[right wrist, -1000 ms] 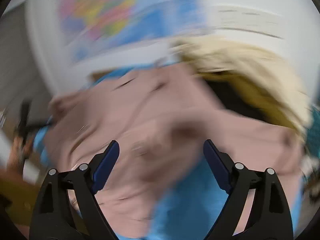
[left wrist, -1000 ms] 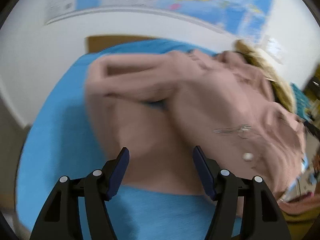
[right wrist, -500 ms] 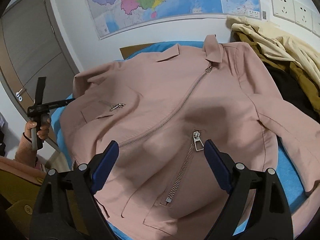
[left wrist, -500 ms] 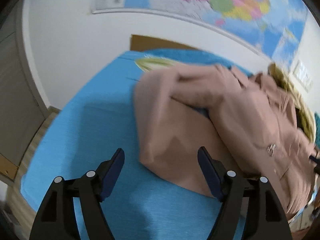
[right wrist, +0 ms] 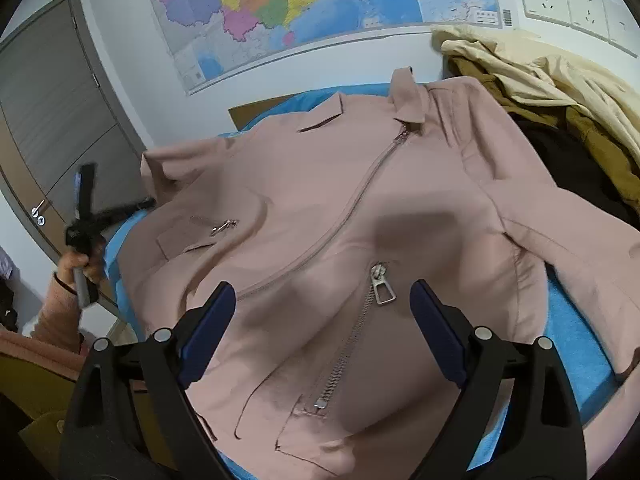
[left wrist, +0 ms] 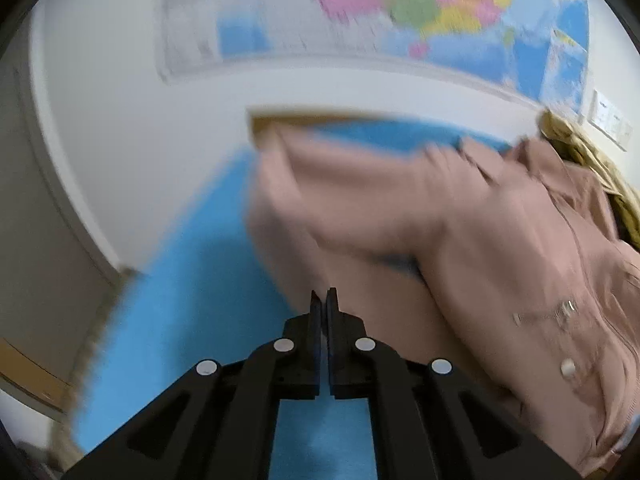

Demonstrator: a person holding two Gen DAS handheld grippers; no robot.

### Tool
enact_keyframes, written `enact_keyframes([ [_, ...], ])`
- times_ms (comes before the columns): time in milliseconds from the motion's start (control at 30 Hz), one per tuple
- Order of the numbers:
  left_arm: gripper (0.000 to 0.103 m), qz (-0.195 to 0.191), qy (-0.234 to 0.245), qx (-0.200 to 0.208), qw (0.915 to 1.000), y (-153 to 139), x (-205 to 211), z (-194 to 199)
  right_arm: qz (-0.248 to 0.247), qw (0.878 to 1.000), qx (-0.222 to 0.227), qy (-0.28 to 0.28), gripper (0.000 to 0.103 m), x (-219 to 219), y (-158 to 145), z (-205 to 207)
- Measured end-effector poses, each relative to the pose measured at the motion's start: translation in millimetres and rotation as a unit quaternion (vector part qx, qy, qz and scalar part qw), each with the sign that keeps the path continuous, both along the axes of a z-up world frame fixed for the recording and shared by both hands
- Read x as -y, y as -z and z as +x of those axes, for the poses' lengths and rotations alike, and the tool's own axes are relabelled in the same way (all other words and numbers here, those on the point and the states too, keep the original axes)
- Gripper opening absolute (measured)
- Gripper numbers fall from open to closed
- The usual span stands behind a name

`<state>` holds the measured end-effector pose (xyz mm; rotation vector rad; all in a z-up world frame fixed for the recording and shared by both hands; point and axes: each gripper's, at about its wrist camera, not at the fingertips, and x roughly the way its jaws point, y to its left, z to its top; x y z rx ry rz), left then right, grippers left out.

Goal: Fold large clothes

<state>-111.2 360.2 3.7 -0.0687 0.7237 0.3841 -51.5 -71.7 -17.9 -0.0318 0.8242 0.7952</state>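
A dusty-pink zip jacket [right wrist: 340,216] lies front up on a blue cloth [right wrist: 576,332], collar toward the wall. My right gripper [right wrist: 320,332] is open and hovers above the jacket's lower front, near the zipper pull [right wrist: 382,284]. My left gripper [left wrist: 324,300] is shut, its tips at the jacket's left hem edge [left wrist: 304,292]; the view is blurred and I cannot tell whether cloth is pinched. The jacket [left wrist: 460,240] fills the right of the left wrist view, its sleeve folded across. The left gripper also shows in the right wrist view [right wrist: 86,216], held by a hand.
A pile of cream and mustard clothes [right wrist: 552,92] lies at the back right against the wall. A map [right wrist: 304,4] hangs on the wall, sockets [right wrist: 576,0] to its right. A grey door [right wrist: 52,120] stands at the left. The blue cloth [left wrist: 192,320] lies bare at the left.
My left gripper has closed from wide open and moved in to the jacket's left hem edge. My right gripper stays open over the jacket front.
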Motion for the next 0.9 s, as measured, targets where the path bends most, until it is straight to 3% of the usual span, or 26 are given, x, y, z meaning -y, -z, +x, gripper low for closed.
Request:
enact_keyframes([
  [67,0.001,0.062,-0.023,0.003,0.9978,-25.0,-2.9,-6.0,-0.001,1.0,0.001,0.001,0.088,0.6,-1.2,3.4],
  [133,0.001,0.141,-0.046,0.001,0.989,-47.6,-2.0,-10.6,-0.005,1.0,0.006,0.003,0.088,-0.6,-3.0,8.7],
  [167,0.002,0.163,-0.055,-0.002,0.985,-54.2,-3.0,-11.0,-0.004,1.0,0.006,0.004,0.088,-1.6,-3.5,11.4],
  [200,0.002,0.158,-0.06,-0.007,0.9855,-59.6,-7.4,-10.5,-0.001,1.0,0.002,0.004,0.088,-2.4,-3.6,15.5],
  [267,0.004,0.144,-0.067,-0.019,0.9872,-58.8,-14.7,-7.3,0.01,1.0,-0.004,0.002,0.088,-4.5,-4.5,22.0],
  [367,0.056,0.041,-0.016,-0.041,0.9982,-32.8,-14.2,-0.6,0.017,1.0,-0.004,-0.005,0.088,-9.8,-5.2,24.6],
  [400,0.065,0.015,-0.01,-0.043,0.9989,-20.0,-12.6,-1.2,0.019,1.0,-0.006,-0.009,0.088,-11.7,-4.4,24.7],
  [533,0.071,-0.1,0.01,-0.051,0.9936,22.1,-18.6,-0.3,0.012,1.0,-0.015,-0.017,0.088,-19.0,1.8,23.3],
  [633,0.063,-0.14,0.008,-0.054,0.9887,43.7,-20.0,2.2,0.009,1.0,-0.018,-0.02,0.088,-22.2,5.7,20.9],
  [767,0.002,-0.113,0.032,-0.052,0.9917,51.9,-3.6,12.6,0.011,1.0,-0.02,-0.014,0.088,-22.0,7.1,21.1],
  [800,0.0,-0.097,0.023,-0.052,0.9937,48.1,-2.2,13.6,0.011,1.0,-0.02,-0.013,0.088,-21.5,6.4,21.2],
  [900,0.0,-0.001,-0.012,-0.049,0.9987,20.2,-2.7,19.2,0.005,1.0,-0.013,-0.01,0.088,-20.0,2.5,21.8],
])
